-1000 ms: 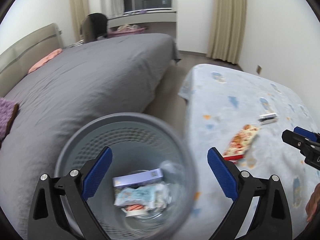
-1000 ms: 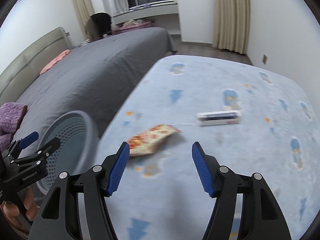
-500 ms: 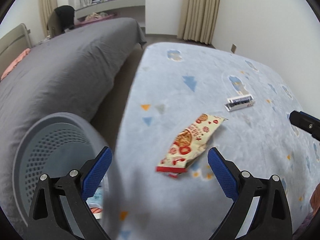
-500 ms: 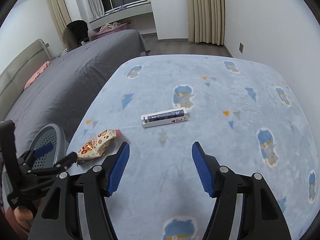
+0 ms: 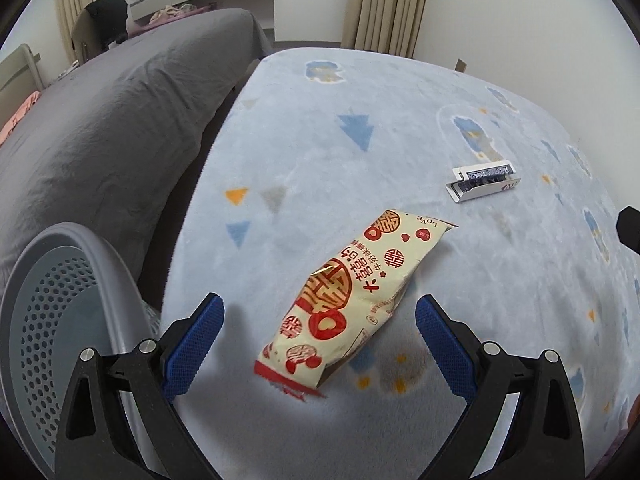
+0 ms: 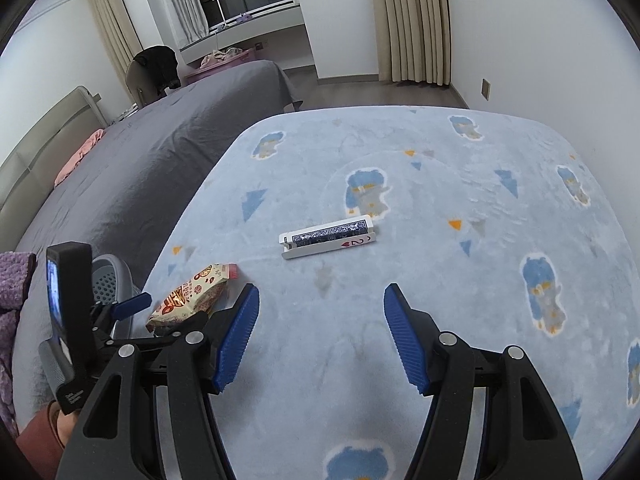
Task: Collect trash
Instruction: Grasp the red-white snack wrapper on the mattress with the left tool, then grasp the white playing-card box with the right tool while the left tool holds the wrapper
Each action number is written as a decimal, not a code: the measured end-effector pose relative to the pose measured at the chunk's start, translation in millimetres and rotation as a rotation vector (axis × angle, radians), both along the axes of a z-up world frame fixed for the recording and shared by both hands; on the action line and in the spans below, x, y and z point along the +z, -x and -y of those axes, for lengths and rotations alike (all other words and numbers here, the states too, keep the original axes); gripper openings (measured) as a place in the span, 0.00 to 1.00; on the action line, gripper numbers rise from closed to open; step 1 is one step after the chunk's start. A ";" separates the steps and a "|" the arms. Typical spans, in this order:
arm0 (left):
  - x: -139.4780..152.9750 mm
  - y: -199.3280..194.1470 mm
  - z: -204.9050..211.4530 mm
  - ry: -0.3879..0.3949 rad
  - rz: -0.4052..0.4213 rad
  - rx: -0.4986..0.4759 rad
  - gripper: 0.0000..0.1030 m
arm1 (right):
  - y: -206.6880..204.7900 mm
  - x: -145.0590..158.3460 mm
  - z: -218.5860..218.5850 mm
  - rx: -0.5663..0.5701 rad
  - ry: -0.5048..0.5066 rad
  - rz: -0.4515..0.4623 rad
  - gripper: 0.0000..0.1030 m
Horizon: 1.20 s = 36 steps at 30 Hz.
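A cream and red snack wrapper (image 5: 352,300) lies on the light blue blanket (image 5: 360,160). My left gripper (image 5: 318,344) is open and empty, its fingers on either side of the wrapper's near end, just above it. A playing card box (image 5: 484,180) lies farther right. The grey perforated trash basket (image 5: 48,320) stands at the lower left. In the right wrist view my right gripper (image 6: 320,332) is open and empty above the blanket, short of the card box (image 6: 328,238). The wrapper (image 6: 192,292) and the left gripper (image 6: 132,306) show at its left.
A bed with a grey cover (image 5: 100,120) runs along the left, with a dark gap between it and the blanket. A purple knitted cloth (image 6: 12,280) lies beside the basket (image 6: 108,280). Curtains (image 6: 412,20) and a wall lie beyond.
My left gripper has swung right from over the basket to the snack wrapper and come closer to it. My right gripper has moved right toward the card box.
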State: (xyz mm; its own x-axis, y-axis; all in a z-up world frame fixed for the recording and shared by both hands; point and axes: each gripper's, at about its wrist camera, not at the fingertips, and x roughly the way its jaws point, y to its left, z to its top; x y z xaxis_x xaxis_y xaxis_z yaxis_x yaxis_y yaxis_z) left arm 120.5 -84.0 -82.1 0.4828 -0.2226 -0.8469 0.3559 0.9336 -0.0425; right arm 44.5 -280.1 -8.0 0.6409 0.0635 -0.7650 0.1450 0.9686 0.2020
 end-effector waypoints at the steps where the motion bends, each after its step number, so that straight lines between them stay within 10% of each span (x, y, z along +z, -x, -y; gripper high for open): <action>1: -1.7 -1.0 1.9 -0.003 -0.001 -0.003 0.92 | 0.1 -0.4 0.6 -0.002 -0.002 -0.001 0.60; 7: -5.7 -3.5 9.6 -0.028 0.029 -0.013 0.83 | -0.3 -2.1 3.9 -0.009 -0.009 -0.002 0.61; 15: 1.4 -0.3 9.0 -0.016 0.046 -0.029 0.43 | 0.7 -9.1 6.4 -0.025 -0.008 -0.014 0.61; 36: 33.1 3.4 -24.2 0.038 0.105 0.035 0.41 | -76.7 -55.4 -12.1 0.083 0.081 -0.056 0.80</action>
